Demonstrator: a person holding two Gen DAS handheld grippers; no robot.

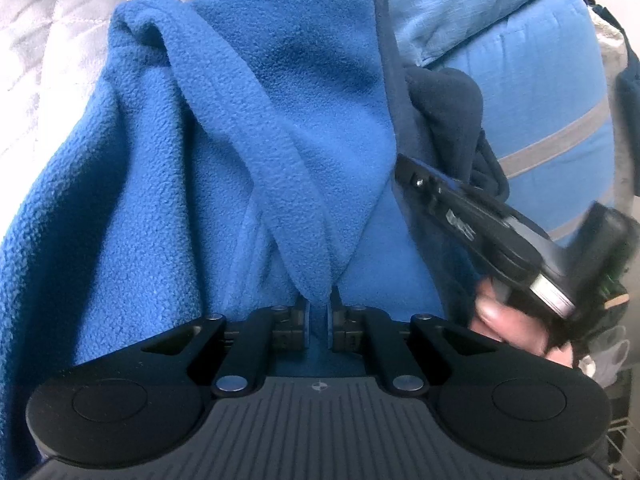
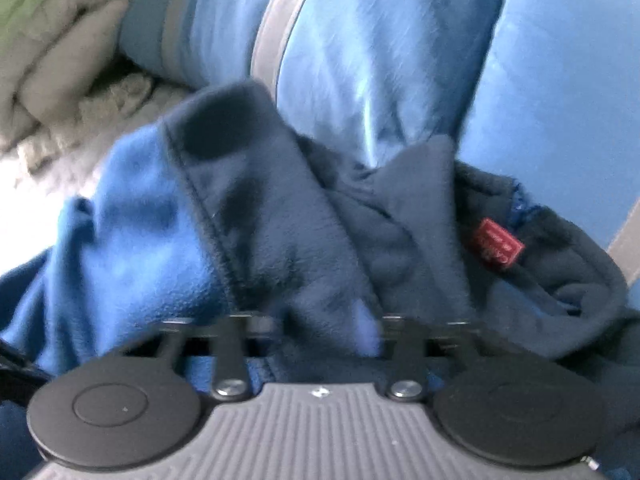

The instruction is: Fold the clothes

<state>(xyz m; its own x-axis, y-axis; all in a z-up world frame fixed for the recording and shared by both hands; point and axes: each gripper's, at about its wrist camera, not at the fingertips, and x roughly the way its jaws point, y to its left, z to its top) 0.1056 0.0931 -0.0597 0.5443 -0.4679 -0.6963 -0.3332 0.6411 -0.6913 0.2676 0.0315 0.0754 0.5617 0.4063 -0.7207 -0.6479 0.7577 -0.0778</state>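
While the blue fleece point(image 1: 168, 184) hangs bunched over the quilted grey bedspread point(image 1: 48, 32), we've got its gathered fold pinched tight in the left gripper point(image 1: 319, 322). On the right wrist view the fleece's navy collar point(image 2: 280, 216) with a red tag point(image 2: 498, 244) drapes over the right gripper point(image 2: 320, 332), fingers set wide, tips buried in cloth, and the whole frame's blurry. Behind the fleece sits a light blue pillow point(image 1: 520, 80) with grey stripes. Only the left view shows the right gripper from outside, beside the fleece, with fingers point(image 1: 504, 320) wrapped round its handle. Only the right view shows a beige blanket point(image 2: 52, 52) behind the fleece.
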